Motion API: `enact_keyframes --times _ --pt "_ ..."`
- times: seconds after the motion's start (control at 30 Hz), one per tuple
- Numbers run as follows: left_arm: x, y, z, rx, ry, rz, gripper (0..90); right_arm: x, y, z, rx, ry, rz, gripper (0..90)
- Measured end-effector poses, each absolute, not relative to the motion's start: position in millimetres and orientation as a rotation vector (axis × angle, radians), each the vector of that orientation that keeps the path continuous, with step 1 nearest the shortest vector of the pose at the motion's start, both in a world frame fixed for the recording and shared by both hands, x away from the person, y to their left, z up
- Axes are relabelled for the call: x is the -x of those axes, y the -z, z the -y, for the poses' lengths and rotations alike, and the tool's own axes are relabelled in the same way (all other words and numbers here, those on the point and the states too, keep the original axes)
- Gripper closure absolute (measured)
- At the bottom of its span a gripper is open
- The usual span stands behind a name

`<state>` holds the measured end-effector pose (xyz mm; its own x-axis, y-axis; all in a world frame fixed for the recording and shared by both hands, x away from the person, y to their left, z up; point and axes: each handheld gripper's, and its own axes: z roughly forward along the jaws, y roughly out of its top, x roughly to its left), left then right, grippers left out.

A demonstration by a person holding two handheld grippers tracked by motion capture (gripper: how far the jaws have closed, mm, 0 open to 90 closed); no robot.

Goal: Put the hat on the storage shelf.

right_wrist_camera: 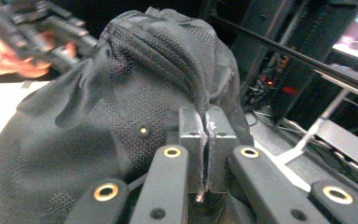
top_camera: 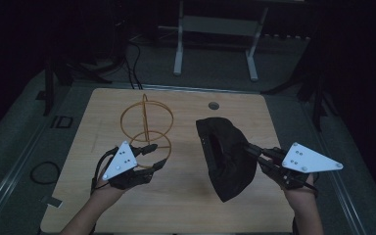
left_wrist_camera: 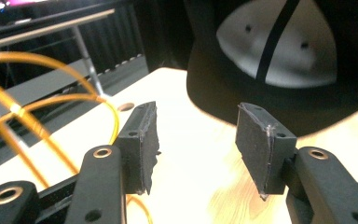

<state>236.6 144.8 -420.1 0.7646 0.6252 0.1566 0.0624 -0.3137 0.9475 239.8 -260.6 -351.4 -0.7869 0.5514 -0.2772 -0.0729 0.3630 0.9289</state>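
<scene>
A black cap point(top_camera: 227, 156) is held up off the wooden table point(top_camera: 186, 200), right of centre. My right gripper point(top_camera: 250, 148) is shut on a fold of the cap's mesh crown point(right_wrist_camera: 168, 88), its pads pressed together on the fabric. A wire stand of yellow-orange rings point(top_camera: 147, 125) rises from the table left of centre. My left gripper point(top_camera: 155, 155) is open just in front of the stand's lower ring, nothing between its pads point(left_wrist_camera: 144, 144). In the left gripper view the cap's brim and white inner lining point(left_wrist_camera: 279, 46) hang ahead, and the orange wire point(left_wrist_camera: 37, 107) curves at the left.
A small round hole point(top_camera: 214, 105) sits near the table's far edge. Beyond the table stands a white metal frame point(top_camera: 215, 44) on dark floor, with cables point(top_camera: 132, 63) at the back left. A cable loop point(top_camera: 44, 172) lies on the floor left of the table.
</scene>
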Motion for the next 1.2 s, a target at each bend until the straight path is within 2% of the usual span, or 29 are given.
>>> enact_keyframes --times 0.27,0.37,0.57,0.7,0.93,1.2 --pt "-232 444 -162 -1.844 -0.559 -0.601 42.2 -258 335 256 -0.461 -1.444 -2.02 87.8" --pt "-228 454 -166 -1.856 -0.541 -0.616 35.3 -266 328 250 -0.457 -1.441 -2.008 87.8" --pt "-223 474 -174 -1.897 -0.534 -0.665 14.4 -278 318 240 -0.458 -1.463 -1.985 87.8" --pt "-218 495 -182 -1.889 -0.603 -0.728 3.7 -292 309 225 -0.469 -1.479 -1.977 87.8" --pt "-212 516 -193 -1.834 -0.611 -0.833 2.1 -310 297 197 -0.454 -1.462 -1.989 87.8" --pt "-211 531 -201 -1.841 -0.639 -0.865 2.2 -329 291 163 -0.443 -1.483 -2.033 87.8"
